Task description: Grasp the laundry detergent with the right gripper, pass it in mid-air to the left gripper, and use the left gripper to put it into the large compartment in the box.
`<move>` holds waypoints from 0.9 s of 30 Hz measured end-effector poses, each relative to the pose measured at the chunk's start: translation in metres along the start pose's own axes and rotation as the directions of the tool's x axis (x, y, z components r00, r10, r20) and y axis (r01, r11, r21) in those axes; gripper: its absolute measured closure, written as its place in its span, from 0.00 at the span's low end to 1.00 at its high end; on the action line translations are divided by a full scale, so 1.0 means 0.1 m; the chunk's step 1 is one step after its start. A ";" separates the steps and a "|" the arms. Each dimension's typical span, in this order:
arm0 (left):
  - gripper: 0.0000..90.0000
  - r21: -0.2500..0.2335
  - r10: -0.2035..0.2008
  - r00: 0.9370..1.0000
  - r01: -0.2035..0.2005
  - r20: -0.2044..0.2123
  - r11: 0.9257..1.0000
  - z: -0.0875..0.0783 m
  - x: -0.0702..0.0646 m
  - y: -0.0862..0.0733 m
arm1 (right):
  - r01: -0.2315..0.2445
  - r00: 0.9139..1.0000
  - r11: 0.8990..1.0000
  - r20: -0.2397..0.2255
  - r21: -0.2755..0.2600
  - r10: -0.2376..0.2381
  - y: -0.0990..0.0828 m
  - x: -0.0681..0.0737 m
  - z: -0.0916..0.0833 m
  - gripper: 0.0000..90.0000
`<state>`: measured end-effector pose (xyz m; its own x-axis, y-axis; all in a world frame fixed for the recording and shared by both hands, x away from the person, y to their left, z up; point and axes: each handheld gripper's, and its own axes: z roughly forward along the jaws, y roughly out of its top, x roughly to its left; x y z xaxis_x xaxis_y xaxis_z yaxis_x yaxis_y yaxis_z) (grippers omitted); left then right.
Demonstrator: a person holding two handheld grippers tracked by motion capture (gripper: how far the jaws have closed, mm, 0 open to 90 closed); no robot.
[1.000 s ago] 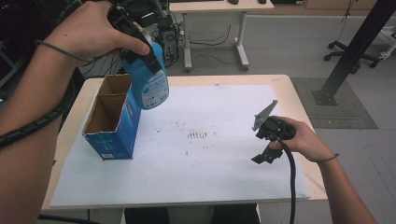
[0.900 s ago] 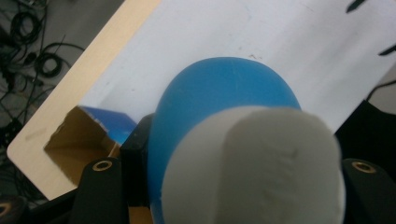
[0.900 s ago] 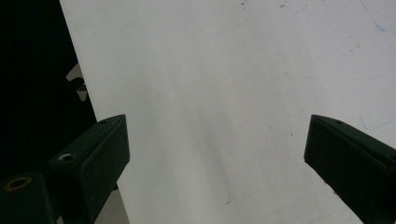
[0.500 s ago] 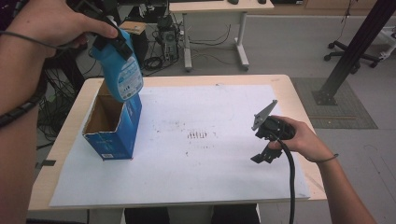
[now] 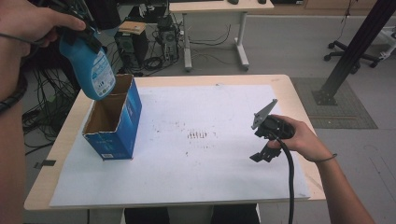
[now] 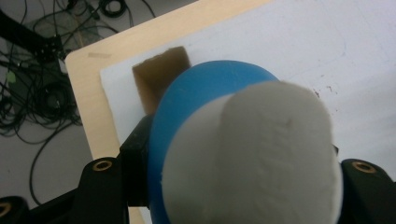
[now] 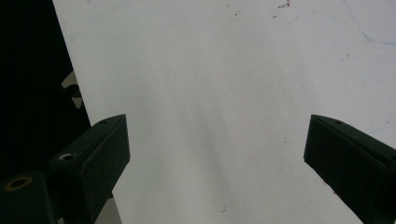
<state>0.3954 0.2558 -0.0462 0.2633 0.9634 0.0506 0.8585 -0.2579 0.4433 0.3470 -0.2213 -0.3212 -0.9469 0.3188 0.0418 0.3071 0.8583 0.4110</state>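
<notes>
A blue bottle (image 5: 92, 71) with a white label hangs neck-up over the far left corner of an open blue cardboard box (image 5: 119, 122). My left gripper (image 5: 78, 36) is shut on the bottle's upper part, held high at the table's far left. In the left gripper view, the bottle's blue shoulder (image 6: 201, 91) and white cap (image 6: 254, 154) sit between the jaws, with the box's brown inside (image 6: 159, 79) below. My right gripper (image 5: 262, 153) rests low over the white sheet (image 5: 210, 112) at the right, and its jaws (image 7: 217, 140) stand wide open with nothing between them.
The white sheet covers most of the wooden table (image 5: 187, 80); faint dark marks (image 5: 198, 135) sit mid-sheet. Beyond the table are a desk (image 5: 215, 9), computer towers (image 5: 168, 37) and floor cables (image 5: 42, 112). A black stand (image 5: 348, 56) rises at the right.
The left gripper has carried the bottle leftward, from beside the box's far right to over its far left corner. The right gripper has stayed still.
</notes>
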 end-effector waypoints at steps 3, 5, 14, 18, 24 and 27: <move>0.42 0.018 -0.030 0.999 0.030 -0.017 0.999 0.03 0.05 0.00 | 0.001 1.000 1.000 0.001 0.000 -0.001 0.00 0.00 0.00 0.08; 0.42 0.018 -0.030 0.999 0.030 -0.017 0.999 0.03 0.05 0.00 | 0.000 1.000 1.000 0.001 0.000 0.000 0.00 0.00 0.01 0.08; 0.42 0.025 -0.095 0.995 0.095 -0.005 0.995 0.19 0.15 -0.04 | 0.000 1.000 1.000 -0.003 -0.003 0.000 -0.02 0.01 0.01 0.08; 0.42 0.033 -0.104 0.995 0.104 -0.007 0.994 0.27 0.17 -0.06 | -0.002 1.000 1.000 -0.006 -0.005 0.002 -0.02 0.01 0.02 0.08; 0.42 0.050 -0.117 0.993 0.117 -0.004 0.992 0.43 0.20 -0.11 | -0.001 1.000 1.000 -0.008 -0.003 0.001 -0.02 0.01 0.05 0.08; 0.42 0.063 -0.121 0.993 0.121 0.003 0.991 0.52 0.22 -0.14 | 0.000 1.000 1.000 -0.008 -0.004 0.000 -0.01 0.02 0.06 0.08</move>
<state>0.4125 0.2771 -0.0980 0.1588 0.9873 -0.0063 0.9101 -0.1439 0.3885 0.3458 -0.2190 -0.3270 -0.9477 0.3152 0.0491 0.3065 0.8570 0.4143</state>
